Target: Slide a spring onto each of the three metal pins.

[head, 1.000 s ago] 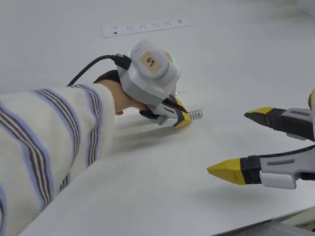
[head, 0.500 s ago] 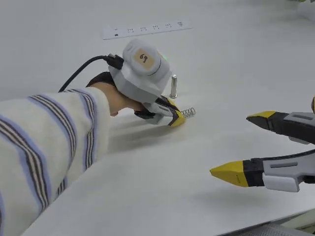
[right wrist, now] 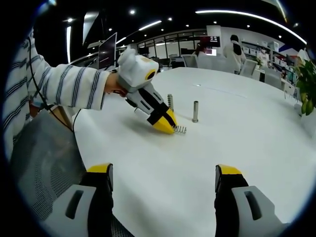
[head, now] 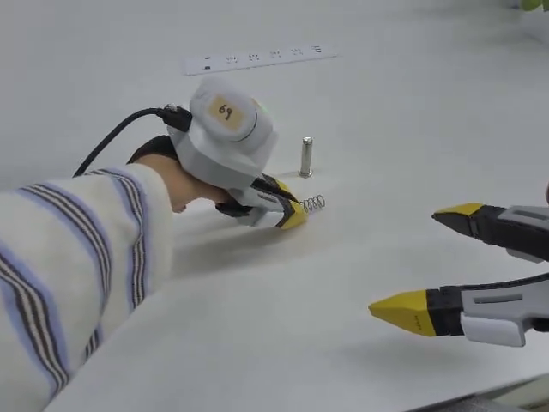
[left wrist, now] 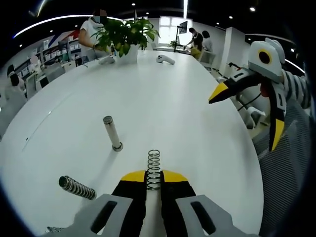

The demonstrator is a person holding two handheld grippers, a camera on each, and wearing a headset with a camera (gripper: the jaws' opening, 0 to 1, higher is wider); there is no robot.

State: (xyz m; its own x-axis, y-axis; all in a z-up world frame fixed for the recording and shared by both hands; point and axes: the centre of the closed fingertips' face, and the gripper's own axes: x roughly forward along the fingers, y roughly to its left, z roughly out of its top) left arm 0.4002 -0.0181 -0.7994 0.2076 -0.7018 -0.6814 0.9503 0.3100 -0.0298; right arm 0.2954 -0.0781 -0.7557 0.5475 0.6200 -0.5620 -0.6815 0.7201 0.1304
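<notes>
The left gripper (head: 296, 215) pinches a likely light, bendy wire spring (head: 314, 204) by its near end, leaving its far opening free for the upright pin (head: 306, 157) beyond; the right gripper (head: 401, 260) gapes empty.

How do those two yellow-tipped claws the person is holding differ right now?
The left yellow-tipped gripper is shut on a small metal coil spring; the right yellow-tipped gripper is open, with nothing between its jaws. The left gripper's tips are down at the white table, close to the upright bare metal pin; the right gripper is off to the side, farther from that pin. Both have black jaws with yellow tips.
</notes>
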